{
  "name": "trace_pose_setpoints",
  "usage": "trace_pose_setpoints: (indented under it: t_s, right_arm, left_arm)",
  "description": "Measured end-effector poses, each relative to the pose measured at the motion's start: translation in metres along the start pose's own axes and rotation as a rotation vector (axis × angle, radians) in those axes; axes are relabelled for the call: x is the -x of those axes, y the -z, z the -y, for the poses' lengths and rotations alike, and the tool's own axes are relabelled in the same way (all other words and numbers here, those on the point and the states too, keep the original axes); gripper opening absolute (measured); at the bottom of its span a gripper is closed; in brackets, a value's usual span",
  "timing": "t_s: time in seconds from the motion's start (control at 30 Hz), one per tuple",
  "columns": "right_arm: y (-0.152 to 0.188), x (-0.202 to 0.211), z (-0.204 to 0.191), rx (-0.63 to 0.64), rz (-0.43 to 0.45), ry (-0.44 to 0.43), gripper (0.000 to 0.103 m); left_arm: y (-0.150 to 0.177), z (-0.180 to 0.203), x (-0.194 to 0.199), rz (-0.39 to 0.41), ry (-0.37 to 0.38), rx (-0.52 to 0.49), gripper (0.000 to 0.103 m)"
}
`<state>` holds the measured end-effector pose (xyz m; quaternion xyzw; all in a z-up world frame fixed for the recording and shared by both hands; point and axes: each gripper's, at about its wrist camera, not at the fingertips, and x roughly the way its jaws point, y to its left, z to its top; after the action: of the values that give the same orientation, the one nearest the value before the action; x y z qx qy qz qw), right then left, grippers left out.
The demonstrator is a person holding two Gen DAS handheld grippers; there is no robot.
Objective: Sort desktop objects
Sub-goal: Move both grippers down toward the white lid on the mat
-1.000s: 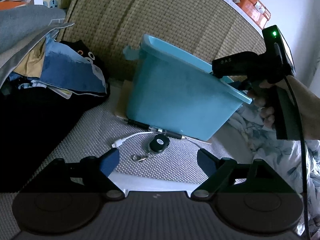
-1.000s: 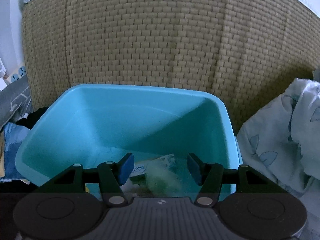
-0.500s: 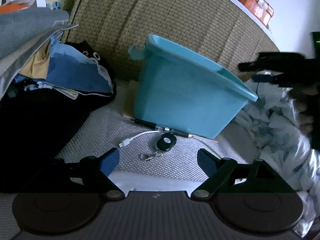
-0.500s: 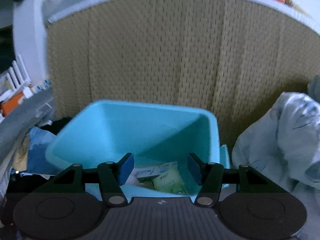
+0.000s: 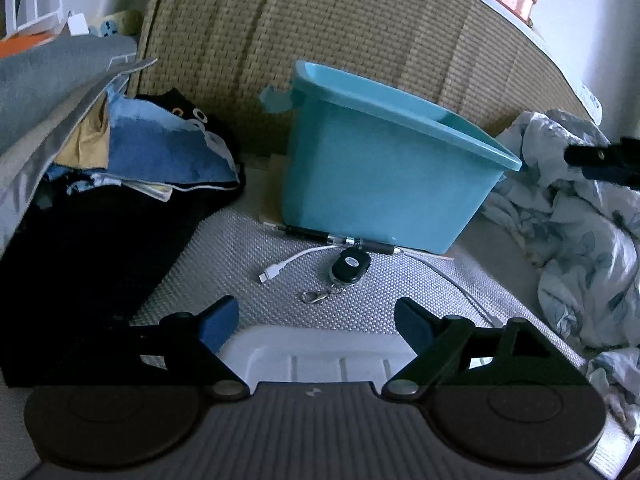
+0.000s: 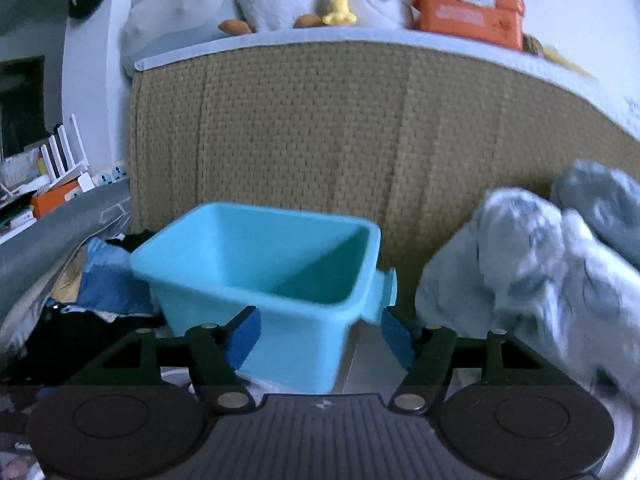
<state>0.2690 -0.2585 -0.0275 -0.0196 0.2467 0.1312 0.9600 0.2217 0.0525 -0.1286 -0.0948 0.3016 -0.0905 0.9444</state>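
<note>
Against wicker headboard (image 5: 360,28): teal bin (image 5: 380,184) at 12 o'clock. Pen (image 5: 332,236), white cable (image 5: 296,258), key fob (image 5: 351,266) just before it; clothes pile (image 5: 120,152) at 9, floral blanket (image 5: 580,220) at 3. Left tongs (image 5: 316,324) spread wide, empty. Right tongs (image 6: 320,336) spread, empty, short of bin.

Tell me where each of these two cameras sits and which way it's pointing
Left wrist: low over the grey mat, facing the bin, with pen, cable and key fob before it; own open left gripper shows, the right one's tip at the right edge.
Right wrist: pulled back, facing the bin and wicker headboard; own open right gripper shows.
Shared: bin, headboard, floral bedding, orange box.
</note>
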Motion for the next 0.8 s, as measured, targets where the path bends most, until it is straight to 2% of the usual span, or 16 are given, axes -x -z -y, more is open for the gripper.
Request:
trace_pose_setpoints:
  t_s: [0.1, 0.23, 0.27, 0.33, 0.4, 0.53, 0.7, 0.8]
  right_arm:
    - [0.014, 0.01, 0.003, -0.024, -0.01, 0.002, 0.071]
    - [0.035, 0.02, 0.007, -0.075, -0.026, -0.035, 0.071]
    - [0.041, 0.022, 0.008, -0.084, -0.032, -0.034, 0.071]
    - [0.054, 0.027, 0.007, -0.106, -0.046, -0.04, 0.071]
    - [0.07, 0.032, 0.006, -0.125, -0.063, -0.049, 0.071]
    - [0.106, 0.042, 0.005, -0.155, -0.102, -0.054, 0.071]
    - [0.137, 0.048, 0.003, -0.185, -0.165, -0.105, 0.071]
    - [0.147, 0.051, -0.001, -0.178, -0.191, -0.101, 0.071]
  left_arm:
    - [0.002, 0.001, 0.004, -0.009, -0.062, -0.043, 0.09]
    - [0.003, 0.003, 0.009, -0.027, -0.073, -0.069, 0.09]
    - [0.003, 0.004, 0.011, -0.029, -0.078, -0.081, 0.092]
    - [0.004, 0.008, 0.014, -0.031, -0.119, -0.117, 0.101]
    - [0.005, 0.012, 0.016, -0.025, -0.157, -0.141, 0.101]
    - [0.005, 0.011, 0.021, -0.035, -0.131, -0.123, 0.101]
    - [0.006, 0.013, 0.018, -0.074, -0.187, -0.126, 0.102]
    - [0.007, 0.01, 0.018, -0.094, -0.185, -0.107, 0.102]
